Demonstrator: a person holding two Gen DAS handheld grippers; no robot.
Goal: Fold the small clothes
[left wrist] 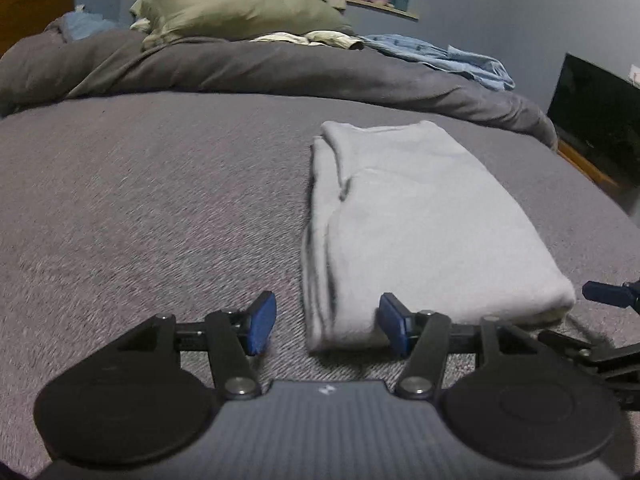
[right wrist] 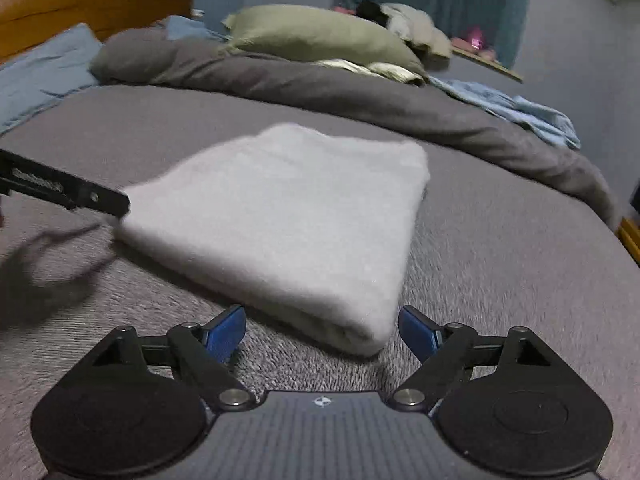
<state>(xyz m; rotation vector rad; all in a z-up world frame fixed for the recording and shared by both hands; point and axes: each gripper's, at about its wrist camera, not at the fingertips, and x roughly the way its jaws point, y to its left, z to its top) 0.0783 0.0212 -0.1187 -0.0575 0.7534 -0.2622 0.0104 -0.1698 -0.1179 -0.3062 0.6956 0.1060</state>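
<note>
A pale grey folded garment [left wrist: 420,216] lies flat on the grey bed cover [left wrist: 160,200], as a neat rectangle with stacked layers along its left edge. My left gripper [left wrist: 328,326] is open at the near left corner of the garment; that corner lies between the blue pads [left wrist: 262,322], and the right pad sits against the fabric's edge. My right gripper [right wrist: 323,334] is open wide at the other near corner of the garment [right wrist: 288,208], whose rounded fold reaches in between the jaws without being pinched. One finger of the left gripper [right wrist: 64,192] shows at the garment's left side.
A rumpled dark grey duvet [left wrist: 260,72] lies across the bed behind the garment, with an olive pillow [left wrist: 240,12] and a light blue cloth [left wrist: 460,60] beyond it. A wooden headboard [right wrist: 92,4] stands far left. A dark screen [left wrist: 600,116] is off the bed's right edge.
</note>
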